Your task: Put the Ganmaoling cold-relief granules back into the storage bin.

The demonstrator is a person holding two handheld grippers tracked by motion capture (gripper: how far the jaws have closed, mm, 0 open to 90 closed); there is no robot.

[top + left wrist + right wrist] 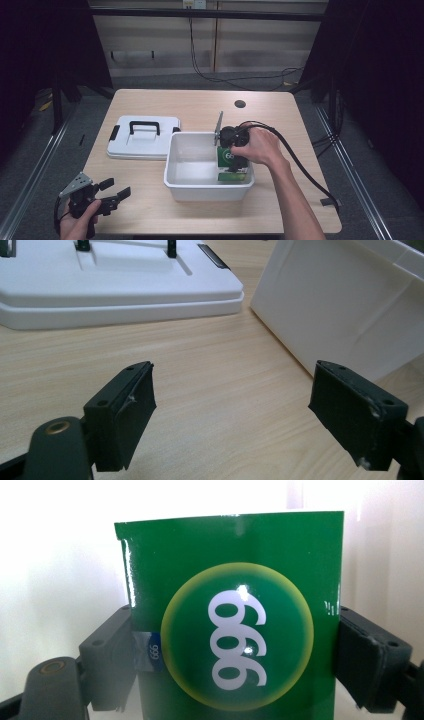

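Nearest the camera, the left gripper (109, 192) is held at the front left corner of the light wooden surface (150, 102), its fingers (122, 412) spread wide with nothing between them. The right gripper (235, 652) reaches into the white rectangular plastic bin (192, 186), fingers pinching a glossy green box with a white-numbered roundel (235, 630) at the bin's right end. A white lid with black handle (142, 136) lies flat, left of the bin.
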